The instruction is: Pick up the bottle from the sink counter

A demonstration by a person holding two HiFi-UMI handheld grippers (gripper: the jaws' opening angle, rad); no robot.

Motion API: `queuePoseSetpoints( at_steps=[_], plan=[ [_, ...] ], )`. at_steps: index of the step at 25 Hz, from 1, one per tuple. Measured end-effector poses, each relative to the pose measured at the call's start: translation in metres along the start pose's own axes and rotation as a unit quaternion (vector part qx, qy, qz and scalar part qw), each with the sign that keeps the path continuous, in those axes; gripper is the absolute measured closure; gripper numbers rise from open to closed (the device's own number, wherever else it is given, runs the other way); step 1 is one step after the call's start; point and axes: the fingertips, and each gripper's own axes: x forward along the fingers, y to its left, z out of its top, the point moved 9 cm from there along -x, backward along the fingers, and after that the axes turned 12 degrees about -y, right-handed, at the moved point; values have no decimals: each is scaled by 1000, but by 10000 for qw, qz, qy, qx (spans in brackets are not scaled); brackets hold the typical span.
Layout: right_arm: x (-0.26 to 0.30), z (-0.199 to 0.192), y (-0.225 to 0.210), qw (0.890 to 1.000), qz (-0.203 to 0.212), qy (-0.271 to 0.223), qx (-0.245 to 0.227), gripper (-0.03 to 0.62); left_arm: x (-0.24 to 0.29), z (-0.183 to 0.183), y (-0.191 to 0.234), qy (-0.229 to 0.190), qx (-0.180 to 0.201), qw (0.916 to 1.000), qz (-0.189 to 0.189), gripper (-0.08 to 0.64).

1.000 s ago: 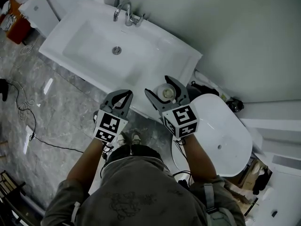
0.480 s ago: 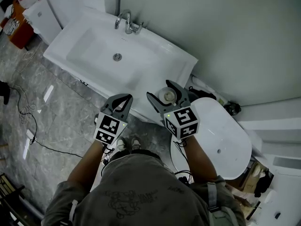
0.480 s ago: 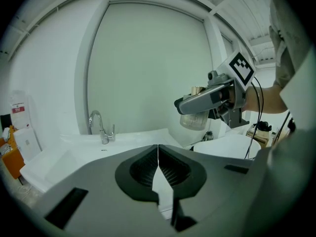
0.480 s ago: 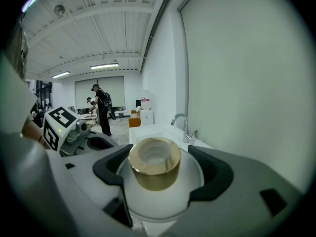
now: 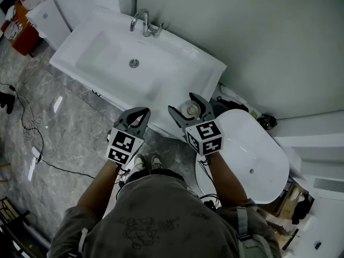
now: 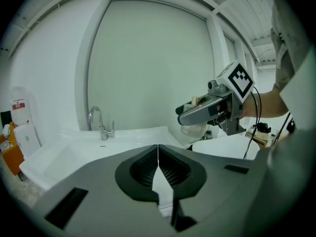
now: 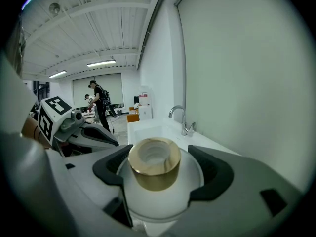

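A round white bottle (image 5: 190, 109) with a gold cap (image 7: 154, 164) sits between the jaws of my right gripper (image 5: 188, 107), over the right end of the sink counter (image 5: 207, 74). In the right gripper view the dark pads press both sides of the bottle's white body (image 7: 157, 191). Whether its base touches the counter is hidden. My left gripper (image 5: 142, 112) hovers at the counter's front edge, left of the bottle, its jaws shut with nothing between them (image 6: 158, 154). The left gripper view shows the right gripper (image 6: 210, 110) with the bottle (image 6: 194, 129) under it.
The white basin (image 5: 121, 58) with a chrome faucet (image 5: 144, 21) fills the counter's left part. A white toilet (image 5: 252, 155) stands just right of the counter. Cables (image 5: 32, 128) lie on the grey floor. A person (image 7: 100, 107) stands far back in the room.
The view has shifted slightly, so the sink sits a little further right. Both grippers keep nearly the same places. The right one stays closed around the bottle.
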Motion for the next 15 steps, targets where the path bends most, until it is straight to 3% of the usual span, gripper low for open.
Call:
queuePoseSetpoints(
  at_steps=[15],
  plan=[
    [8,-5,-16,10000,21,90,24,264,8,2,8,69,27,9999,73,541]
  ],
)
